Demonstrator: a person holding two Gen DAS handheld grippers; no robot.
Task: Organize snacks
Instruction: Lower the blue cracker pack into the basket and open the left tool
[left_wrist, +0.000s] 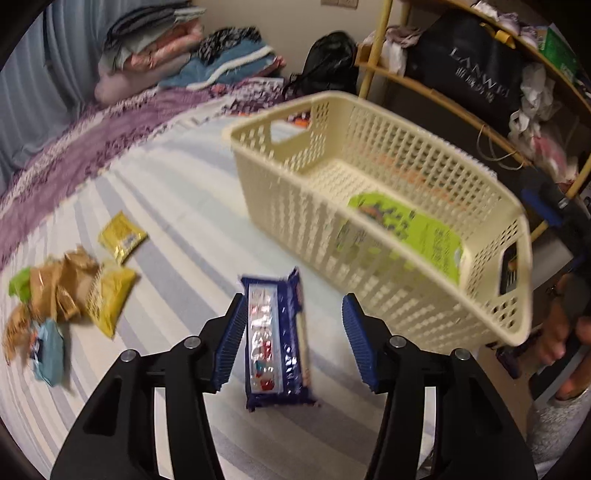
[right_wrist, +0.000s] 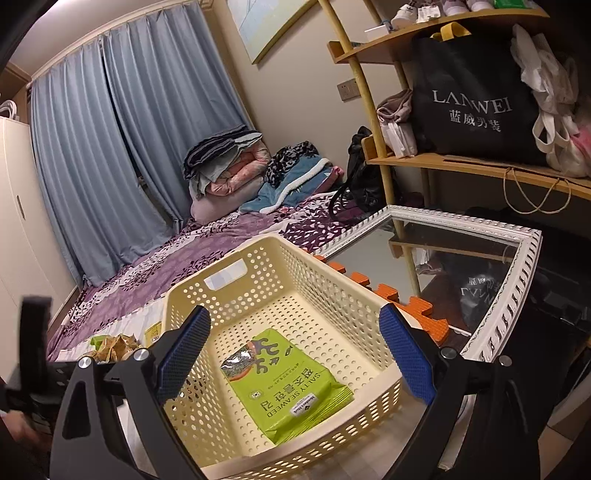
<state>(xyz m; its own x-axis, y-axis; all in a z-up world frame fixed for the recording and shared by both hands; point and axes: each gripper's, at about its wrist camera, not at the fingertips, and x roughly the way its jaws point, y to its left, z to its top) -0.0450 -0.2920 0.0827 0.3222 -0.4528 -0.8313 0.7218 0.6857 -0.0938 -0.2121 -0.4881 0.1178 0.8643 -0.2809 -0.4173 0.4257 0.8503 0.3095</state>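
A cream perforated basket stands on the striped bed; it also fills the right wrist view. A green seaweed packet lies flat inside it. A blue snack packet lies on the bed between the fingers of my open left gripper, close to the left pad and apart from the right one. My right gripper is open and empty, hovering over the basket's near end. Two yellow packets, a crumpled brown wrapper and a light blue packet lie at the left.
Purple bedding, folded blankets and blue curtains are at the back. A wooden shelf holding a black bag stands to the right. A white-framed mirror and orange foam tiles lie beside the basket.
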